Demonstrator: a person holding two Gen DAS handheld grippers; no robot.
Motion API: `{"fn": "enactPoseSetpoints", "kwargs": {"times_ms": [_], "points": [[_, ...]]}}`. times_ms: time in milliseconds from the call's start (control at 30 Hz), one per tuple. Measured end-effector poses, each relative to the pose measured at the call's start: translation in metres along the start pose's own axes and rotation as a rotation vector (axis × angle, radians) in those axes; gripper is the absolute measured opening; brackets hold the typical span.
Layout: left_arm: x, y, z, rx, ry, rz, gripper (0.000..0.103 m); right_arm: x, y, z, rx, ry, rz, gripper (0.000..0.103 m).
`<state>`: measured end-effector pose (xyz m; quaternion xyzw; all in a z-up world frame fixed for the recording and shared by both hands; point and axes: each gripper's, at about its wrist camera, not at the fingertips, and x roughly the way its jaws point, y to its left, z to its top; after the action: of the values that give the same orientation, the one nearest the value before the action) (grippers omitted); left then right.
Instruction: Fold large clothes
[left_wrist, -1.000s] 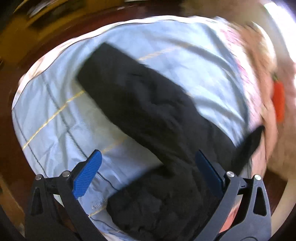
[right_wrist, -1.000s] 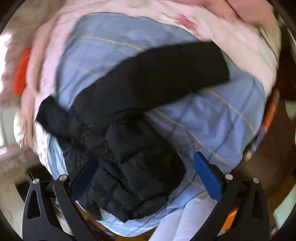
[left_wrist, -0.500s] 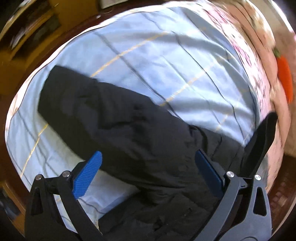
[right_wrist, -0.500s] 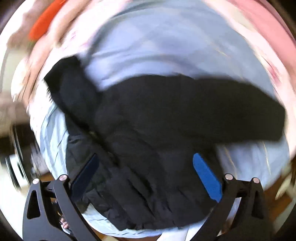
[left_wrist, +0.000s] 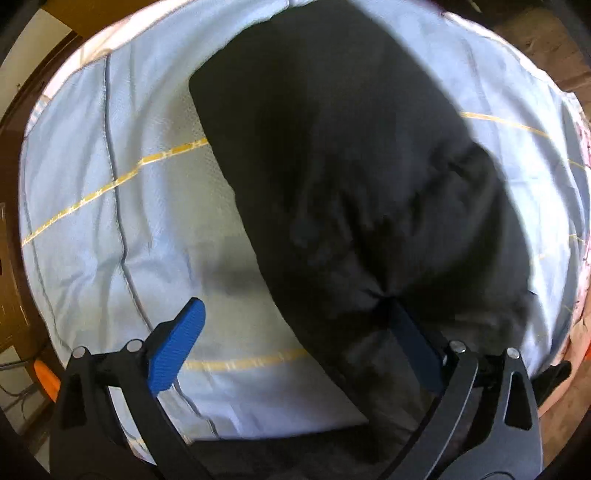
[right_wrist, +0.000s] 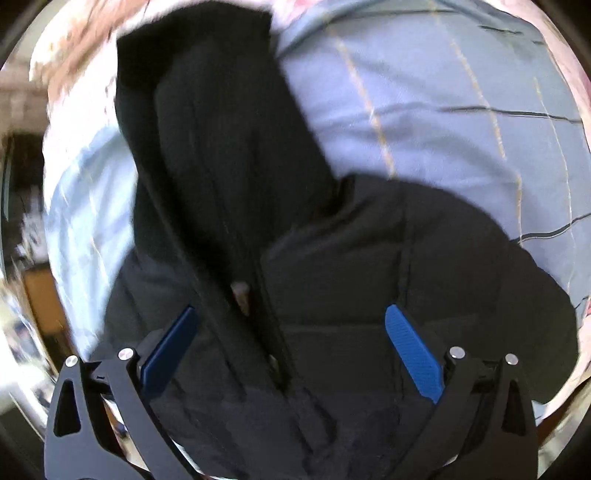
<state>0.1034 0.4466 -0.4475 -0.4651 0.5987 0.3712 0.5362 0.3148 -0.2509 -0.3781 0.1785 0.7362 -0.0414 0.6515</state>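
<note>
A black puffer jacket lies spread on a light blue bedsheet with yellow and dark lines. My left gripper points down at one sleeve's edge, its jaws wide and closing. The right pad dents the fabric; the left pad is over bare sheet, and the sleeve edge lies between them. My right gripper hangs open above the jacket's body, straddling the zipper. A sleeve runs away to the upper left across the sheet.
Pink floral bedding rims the sheet. An orange object sits low at the left past the bed's edge, beside dark wooden furniture. Brownish floor shows at the upper right.
Both grippers have dropped closer to the jacket. The left one rolled and now touches the sleeve edge; the right one swept across and now sits over the zipper.
</note>
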Motion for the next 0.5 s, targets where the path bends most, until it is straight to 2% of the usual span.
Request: {"fn": "enactPoseSetpoints", "kwargs": {"times_ms": [33, 67, 100, 167, 233, 300, 400, 500], "points": [[0.005, -0.002, 0.004, 0.024, -0.004, -0.031, 0.084, 0.005, 0.002, -0.007, -0.023, 0.010, -0.016, 0.102], [0.006, -0.006, 0.005, 0.046, -0.017, -0.055, 0.077, 0.008, 0.003, -0.012, -0.039, 0.017, -0.026, 0.102], [0.003, -0.014, 0.007, 0.080, -0.050, -0.077, 0.063, 0.012, 0.003, -0.019, -0.059, 0.025, -0.046, 0.102], [0.001, -0.027, 0.006, 0.134, -0.087, -0.044, 0.050, 0.015, 0.001, -0.034, -0.090, 0.029, -0.071, 0.102], [-0.002, -0.041, 0.005, 0.189, -0.106, -0.015, 0.020, 0.016, 0.001, -0.049, -0.117, 0.033, -0.089, 0.102], [-0.011, -0.053, 0.002, 0.239, -0.135, -0.002, 0.011, 0.015, 0.002, -0.061, -0.124, 0.028, -0.095, 0.102], [-0.029, -0.064, -0.006, 0.306, -0.184, 0.005, 0.008, 0.007, 0.001, -0.079, -0.122, 0.015, -0.098, 0.102], [-0.070, -0.072, -0.015, 0.368, -0.260, -0.047, 0.007, -0.011, -0.003, -0.095, -0.118, -0.017, -0.095, 0.102]]}}
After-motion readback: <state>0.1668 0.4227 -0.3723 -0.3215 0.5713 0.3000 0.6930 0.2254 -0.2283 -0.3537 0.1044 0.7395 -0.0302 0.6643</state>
